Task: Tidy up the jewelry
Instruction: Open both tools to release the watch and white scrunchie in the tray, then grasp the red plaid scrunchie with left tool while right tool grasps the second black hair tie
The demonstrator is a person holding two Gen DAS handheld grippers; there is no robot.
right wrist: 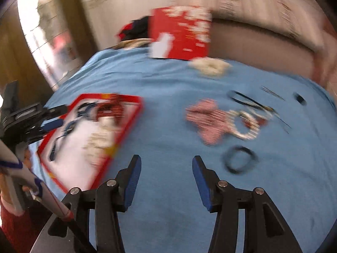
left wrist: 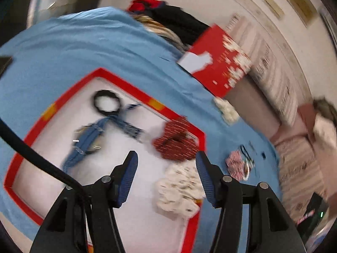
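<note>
- A tray (left wrist: 16,168) lies on my surface (right wrist: 168,97), with scrunchies (left wrist: 177,139) and a strap (left wrist: 84,145) in it.
- Right of the tray lie hair ties (right wrist: 240,160); a box (right wrist: 181,31) stands behind.

Light blue cloth (right wrist: 164,97); white tray (left wrist: 134,221) with red rim, under the left tongs (left wrist: 166,158); red-and-white patterned scrunchie (right wrist: 205,122) beyond the blue-padded right tongs (right wrist: 165,160).
</note>
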